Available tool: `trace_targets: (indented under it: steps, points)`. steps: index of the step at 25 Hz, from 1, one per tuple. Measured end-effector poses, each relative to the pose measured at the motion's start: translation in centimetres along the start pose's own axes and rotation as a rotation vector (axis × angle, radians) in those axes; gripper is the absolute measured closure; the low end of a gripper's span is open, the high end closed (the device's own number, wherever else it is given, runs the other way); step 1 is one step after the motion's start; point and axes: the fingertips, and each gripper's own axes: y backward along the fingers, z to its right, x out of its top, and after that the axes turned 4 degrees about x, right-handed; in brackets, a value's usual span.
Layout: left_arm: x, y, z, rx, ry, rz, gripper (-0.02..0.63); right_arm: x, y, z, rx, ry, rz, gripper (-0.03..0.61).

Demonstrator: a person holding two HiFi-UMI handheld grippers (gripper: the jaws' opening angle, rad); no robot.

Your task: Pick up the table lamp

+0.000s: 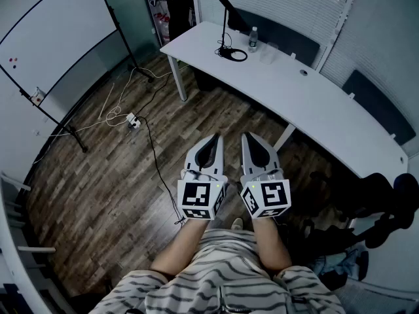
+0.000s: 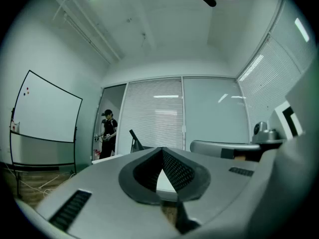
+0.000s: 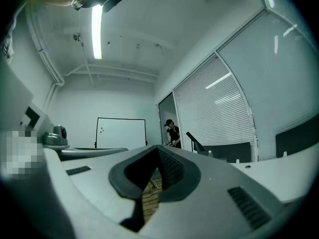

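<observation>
The black table lamp stands on the far end of the long white table, its thin arm angled and its cord coiled at the base. It shows small in the left gripper view and in the right gripper view. My left gripper and right gripper are held side by side over the wooden floor, well short of the table. Both are shut, tips together, with nothing between the jaws.
A small water bottle stands beside the lamp. A whiteboard on a stand is at the left, with a power strip and cables on the floor. A person stands at the far doorway. Dark chairs sit at the right.
</observation>
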Motion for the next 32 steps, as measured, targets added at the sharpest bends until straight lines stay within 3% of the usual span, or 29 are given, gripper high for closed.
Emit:
trace_targets:
  steps: [13,20,32]
  points:
    - [-1.3,-2.5,3.7,0.023,-0.015,-0.01,0.608,-0.1,1.4,4.5,0.024,-0.018,0.012,0.568]
    - [-2.7,-4.0,5.5,0.083,-0.031,-0.003,0.609,-1.7,2.1,7.8,0.059,-0.032,0.006,0.568]
    - [-5.4,-12.2,2.0,0.083,-0.01,-0.04,0.607,-4.1,-5.8,11.8,0.072,-0.041,-0.025,0.568]
